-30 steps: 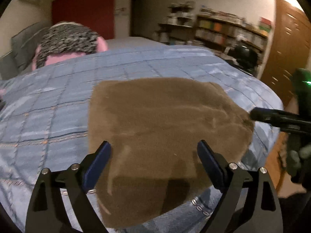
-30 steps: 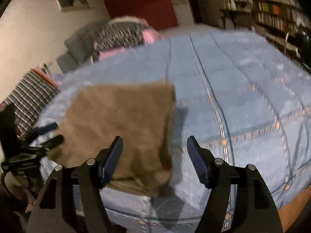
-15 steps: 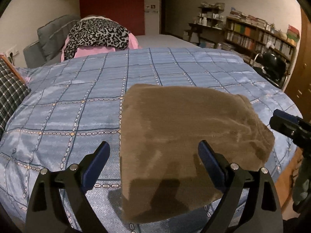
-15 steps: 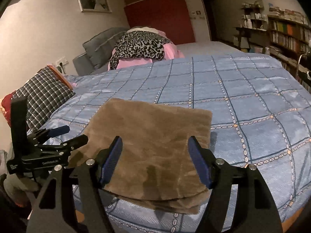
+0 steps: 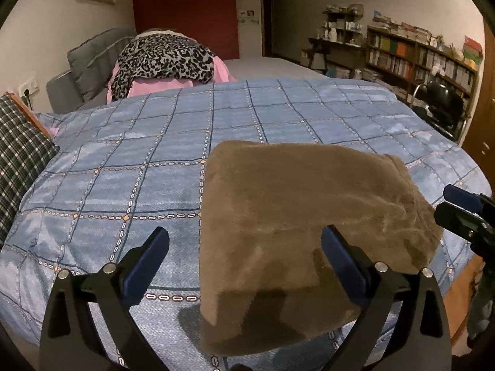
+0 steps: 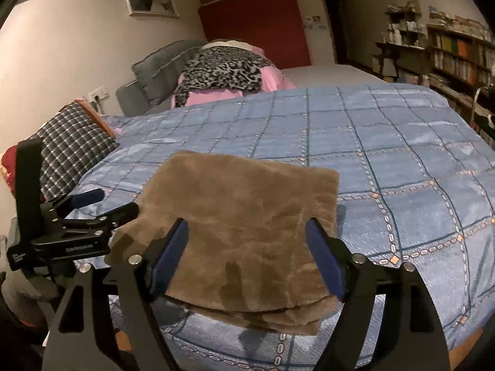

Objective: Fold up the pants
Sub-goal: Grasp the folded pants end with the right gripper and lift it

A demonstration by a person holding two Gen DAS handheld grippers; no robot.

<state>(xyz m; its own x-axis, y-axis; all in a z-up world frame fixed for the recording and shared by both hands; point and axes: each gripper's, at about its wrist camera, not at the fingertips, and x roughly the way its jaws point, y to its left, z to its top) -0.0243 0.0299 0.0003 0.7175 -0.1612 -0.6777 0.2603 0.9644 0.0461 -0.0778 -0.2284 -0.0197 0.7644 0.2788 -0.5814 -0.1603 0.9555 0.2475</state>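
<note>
Pants (image 5: 297,232) lie folded into a compact brown fleece rectangle near the front edge of the bed (image 5: 130,167), on the blue checked cover. Left wrist view: left gripper (image 5: 244,266) hangs above the near part of the bundle, jaws opening, wide, nothing pinched; one blue pad is over bare cover left of the cloth, the other over the fleece. Right gripper (image 5: 464,210) pokes in at the right edge, just beside the bundle's right end, apart from it.

Right wrist view: right gripper (image 6: 247,256) sits over the near edge of the pants (image 6: 244,232), jaws opening, no cloth between the pads as far as the angle shows. Stacked layers show at the front edge, maybe three, hard to count. Left gripper (image 6: 102,204) is at the bundle's left corner, close, contact unclear.

Step, by my read: release after the last fold; task looks nearly or fully done. Next move calls for lifting both tools clear without dragging the top layer, or a light tidy of the uneven front edge.
</note>
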